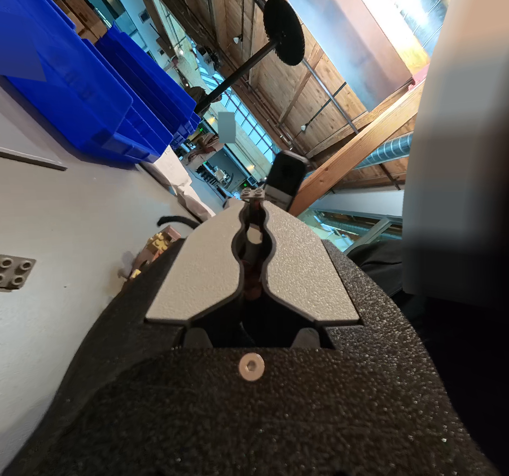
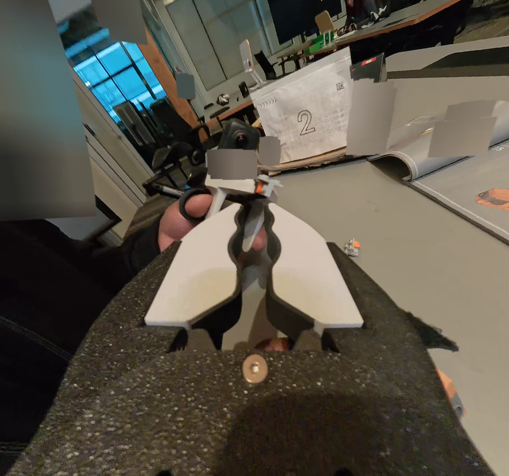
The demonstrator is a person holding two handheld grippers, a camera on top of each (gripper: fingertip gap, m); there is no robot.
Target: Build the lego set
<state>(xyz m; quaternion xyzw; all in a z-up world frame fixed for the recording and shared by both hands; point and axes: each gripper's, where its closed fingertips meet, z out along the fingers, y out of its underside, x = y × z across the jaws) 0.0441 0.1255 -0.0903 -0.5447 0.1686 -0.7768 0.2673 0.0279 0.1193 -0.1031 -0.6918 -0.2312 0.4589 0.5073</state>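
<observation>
In the left wrist view my left gripper is shut on a small lego assembly. A dark grey studded plate sticks out above the fingertips, with black and orange parts in the gap. In the right wrist view the same assembly shows as grey and orange, just past my right gripper. The right jaws stand almost closed on its black lower part. The left gripper's white fingers and a hand face me, tip to tip. The right gripper's camera shows beyond the plate.
Blue bins stand on the grey table at the left. A loose grey plate and tan pieces lie nearby. A white paper bag, an open booklet and a small grey-orange piece are to the right. Both grippers' tips are close together, under 4 cm apart.
</observation>
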